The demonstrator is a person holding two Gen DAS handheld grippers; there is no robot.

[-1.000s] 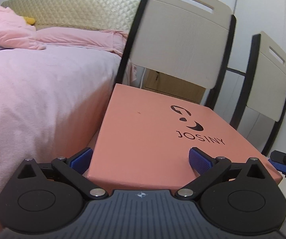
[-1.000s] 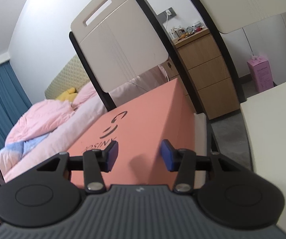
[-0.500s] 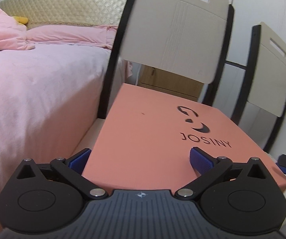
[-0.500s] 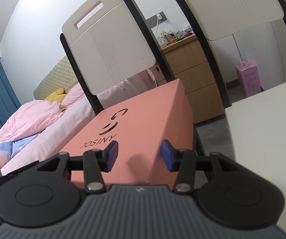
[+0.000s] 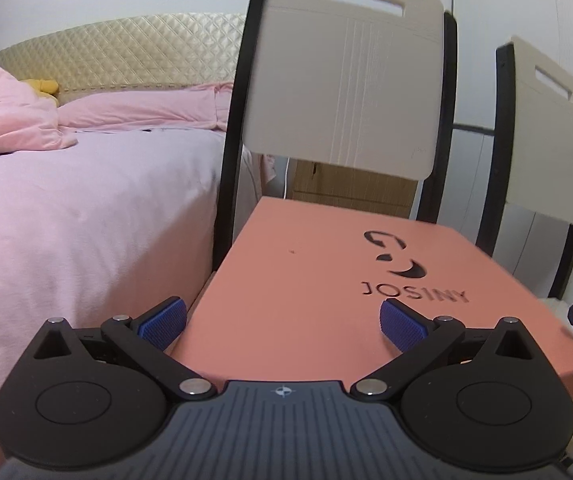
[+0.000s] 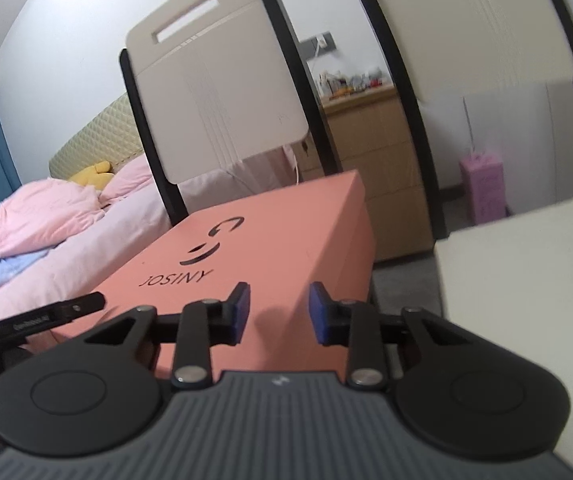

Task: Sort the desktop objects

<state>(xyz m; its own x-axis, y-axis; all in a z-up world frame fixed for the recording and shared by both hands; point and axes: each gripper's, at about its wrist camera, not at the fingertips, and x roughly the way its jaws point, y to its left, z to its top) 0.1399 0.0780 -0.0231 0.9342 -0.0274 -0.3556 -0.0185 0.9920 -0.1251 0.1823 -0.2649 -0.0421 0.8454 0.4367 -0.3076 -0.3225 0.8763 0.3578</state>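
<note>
Left wrist view showed the salmon box (image 5: 306,280), printed JOSINY on its lid, lying flat on what looked like the seat of the near chair (image 5: 346,92), with its far end just in front of the backrest. The left hand-held gripper (image 5: 282,322) was released: its blue pads (image 5: 162,322) stood wide apart, the left one just beside the near left corner of the box and the right one over the lid, near the printed name. A second chair (image 5: 546,128) stood further to the right, and the pink bed (image 5: 86,220) with its quilted headboard (image 5: 126,52) filled the left side. In the right wrist view the right hand-held gripper (image 6: 280,310) was at the near right corner of the same box. Its jaws were closing to a narrow gap and the right edge of the lid was seen between them, but I could not tell whether the pads pressed it. A white worktop (image 6: 526,280) lay to the right, apart from the box. A wooden dresser (image 6: 370,160) and a pink carton (image 6: 482,184) stood far behind.
</note>
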